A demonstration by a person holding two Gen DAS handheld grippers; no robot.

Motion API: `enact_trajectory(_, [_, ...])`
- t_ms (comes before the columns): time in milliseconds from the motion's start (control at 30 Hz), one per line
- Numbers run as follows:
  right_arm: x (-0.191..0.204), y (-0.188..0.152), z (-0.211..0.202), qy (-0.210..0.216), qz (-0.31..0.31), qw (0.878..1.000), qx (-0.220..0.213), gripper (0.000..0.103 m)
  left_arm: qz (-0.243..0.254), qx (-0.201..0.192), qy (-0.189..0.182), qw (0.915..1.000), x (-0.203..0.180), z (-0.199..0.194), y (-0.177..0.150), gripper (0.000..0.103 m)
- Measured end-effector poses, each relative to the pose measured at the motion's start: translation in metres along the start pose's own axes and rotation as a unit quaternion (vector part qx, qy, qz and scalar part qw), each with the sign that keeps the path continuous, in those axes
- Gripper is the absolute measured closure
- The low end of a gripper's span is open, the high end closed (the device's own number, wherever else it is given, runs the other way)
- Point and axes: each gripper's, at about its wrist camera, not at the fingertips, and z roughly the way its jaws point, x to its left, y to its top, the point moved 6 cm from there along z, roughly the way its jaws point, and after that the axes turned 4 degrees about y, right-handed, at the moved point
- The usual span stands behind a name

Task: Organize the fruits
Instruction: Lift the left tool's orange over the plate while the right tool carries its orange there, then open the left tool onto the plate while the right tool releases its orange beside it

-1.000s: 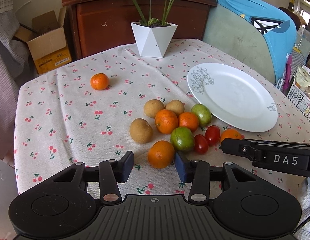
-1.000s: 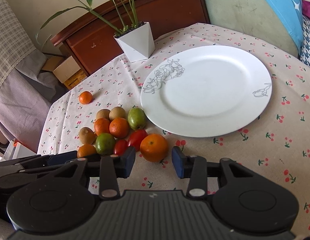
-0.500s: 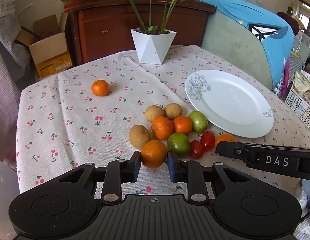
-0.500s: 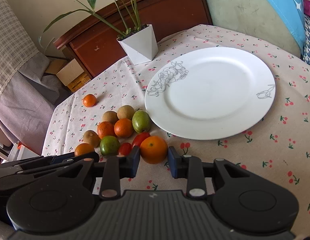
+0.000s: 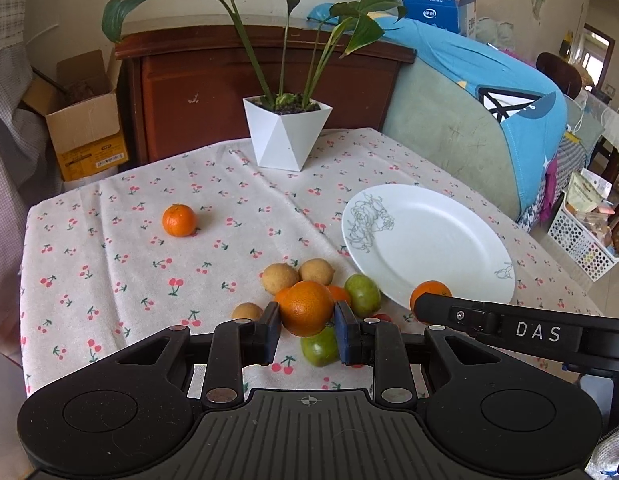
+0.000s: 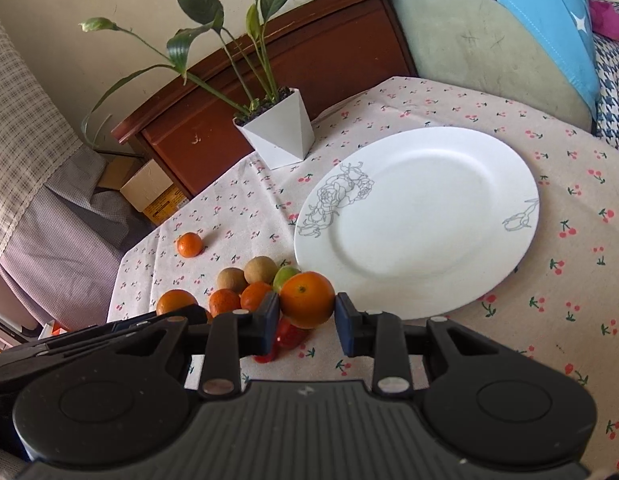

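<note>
Your left gripper [image 5: 307,326] has its jaws clamped on a round orange [image 5: 306,307], blue pads pressed against both sides of it, and the fruit sits above the pile, clear of the cherry-print tablecloth [image 5: 109,264] that covers the table. Your right gripper [image 6: 306,322] does the same with a second round orange [image 6: 307,299], held at the near left edge of the white plate with a grey flower drawing [image 6: 421,220].

In the left wrist view, that plate [image 5: 429,236] lies to the right of the fruit pile, bare inside, with your right gripper's black arm marked DAS [image 5: 509,328] crossing in front of its near rim and the second orange [image 5: 430,293] showing just behind that arm.

The pile on the table holds two tan round fruits [image 5: 280,278] at its far side, a third tan one [image 5: 247,311] at its left, a green fruit [image 5: 363,294] beside the plate, and another green fruit [image 5: 319,346] under your left jaws. More oranges are partly hidden behind the held one. From the right wrist view, red tomatoes [image 6: 289,336] lie beneath the held orange.

A small lone mandarin [image 5: 179,220] rests well apart at the far left. A white faceted pot with a green leafy plant [image 5: 287,136] stands at the far edge of the table.
</note>
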Motion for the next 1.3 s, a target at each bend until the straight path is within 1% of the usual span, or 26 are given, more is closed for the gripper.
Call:
enact_trajectory(100, [-0.01, 0.005, -0.003, -0.018, 0.016, 1.0, -0.013, 0.073, 0.006, -0.002, -0.009, 0.9999, -0.009, 0.007, 0.007, 0.077])
enact_trajectory(333, [-0.031, 0.011, -0.003, -0.049, 0.046, 0.998, -0.022, 0.073, 0.006, 0.001, -0.039, 0.9992, -0.031, 0.026, 0.017, 0.077])
enact_trajectory(633, [-0.047, 0.011, -0.004, -0.063, 0.069, 0.995, -0.019, 0.073, 0.005, 0.015, -0.065, 0.9978, -0.055, 0.053, 0.022, 0.077])
enact_trajectory(867, [-0.053, 0.013, -0.005, -0.064, 0.086, 0.994, -0.024, 0.071, 0.008, 0.024, -0.068, 0.9974, -0.066, 0.066, 0.022, 0.077])
enact_trajectory(1000, [-0.055, 0.014, -0.006, -0.065, 0.094, 0.993, -0.027, 0.07, 0.005, 0.021, -0.069, 0.9974, -0.067, 0.065, 0.025, 0.075])
enact_trajectory(1067, [-0.056, 0.015, -0.006, -0.064, 0.098, 0.993, -0.028, 0.07, 0.004, 0.022, -0.064, 0.9977, -0.068, 0.065, 0.025, 0.072])
enact_trajectory(1233, [-0.054, 0.014, -0.006, -0.058, 0.096, 0.993, -0.026, 0.07, -0.005, 0.023, -0.049, 0.9985, -0.062, 0.065, 0.026, 0.06])
enact_trajectory(1300, [-0.053, 0.014, -0.006, -0.054, 0.096, 0.994, -0.024, 0.07, -0.006, 0.025, -0.044, 0.9987, -0.059, 0.064, 0.026, 0.058])
